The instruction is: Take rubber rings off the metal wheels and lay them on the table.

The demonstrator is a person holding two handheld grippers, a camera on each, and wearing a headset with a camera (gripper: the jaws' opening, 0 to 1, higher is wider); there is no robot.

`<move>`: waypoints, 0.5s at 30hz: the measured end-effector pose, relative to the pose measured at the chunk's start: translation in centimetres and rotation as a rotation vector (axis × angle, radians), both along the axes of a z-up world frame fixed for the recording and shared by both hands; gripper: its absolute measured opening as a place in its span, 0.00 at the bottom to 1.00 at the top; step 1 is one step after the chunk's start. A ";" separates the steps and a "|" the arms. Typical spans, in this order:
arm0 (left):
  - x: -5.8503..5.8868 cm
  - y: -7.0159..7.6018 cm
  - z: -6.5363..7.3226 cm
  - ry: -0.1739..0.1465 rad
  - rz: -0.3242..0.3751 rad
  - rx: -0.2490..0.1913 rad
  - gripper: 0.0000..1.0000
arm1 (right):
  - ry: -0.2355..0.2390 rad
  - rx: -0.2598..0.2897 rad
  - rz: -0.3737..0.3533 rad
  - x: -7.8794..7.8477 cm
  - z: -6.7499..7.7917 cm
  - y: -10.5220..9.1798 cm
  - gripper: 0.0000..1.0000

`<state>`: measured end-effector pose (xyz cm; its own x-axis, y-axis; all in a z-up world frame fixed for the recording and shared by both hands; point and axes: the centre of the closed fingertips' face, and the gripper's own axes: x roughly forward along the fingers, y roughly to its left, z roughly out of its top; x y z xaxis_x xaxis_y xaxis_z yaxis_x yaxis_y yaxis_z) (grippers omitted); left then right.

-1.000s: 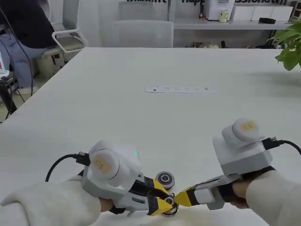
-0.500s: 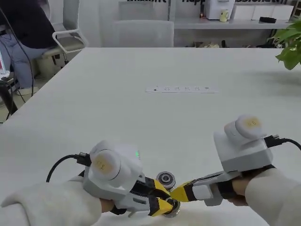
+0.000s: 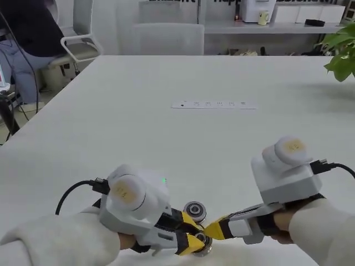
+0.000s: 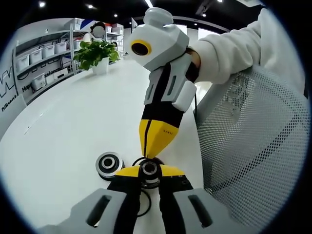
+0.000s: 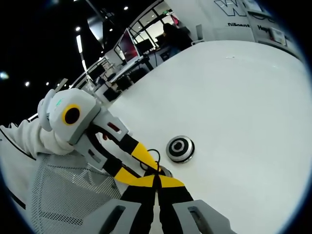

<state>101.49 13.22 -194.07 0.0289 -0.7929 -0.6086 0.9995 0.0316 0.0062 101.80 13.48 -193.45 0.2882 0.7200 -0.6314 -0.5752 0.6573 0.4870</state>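
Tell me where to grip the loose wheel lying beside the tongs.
Pinch the loose wheel across its outer rim, coming straight down from above. It lies flat on the table, hub up, so the rim's sides are exposed. Set the jaws clear of the left tongs, shut on the other wheel.

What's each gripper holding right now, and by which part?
Left gripper clamps a metal wheel across its rim. Right gripper is shut at that wheel's rubber ring, seemingly pinching its edge; not certain.

The jaws hide most of the gripped metal wheel [image 3: 204, 245] in the head view and the right gripper view.
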 end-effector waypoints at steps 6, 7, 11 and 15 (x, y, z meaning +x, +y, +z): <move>-0.2 0.0 0.0 -0.005 -0.007 0.019 0.08 | 0.000 -0.008 -0.001 0.0 -0.1 -0.2 0.00; -0.2 0.0 0.0 -0.004 -0.006 0.024 0.08 | 0.000 -0.005 -0.004 0.1 -0.1 -0.2 0.00; -0.3 0.2 0.0 0.006 -0.015 0.043 0.10 | 0.000 -0.003 -0.009 0.1 0.0 -0.3 0.00; -0.2 0.5 0.2 0.001 -0.011 0.064 0.13 | 0.001 -0.003 -0.012 0.1 -0.1 -0.3 0.00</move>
<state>101.28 13.69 -193.84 0.0193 -0.7527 -0.6581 0.9998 0.0198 0.0067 101.91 13.16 -193.51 0.2960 0.7146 -0.6338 -0.5664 0.6656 0.4859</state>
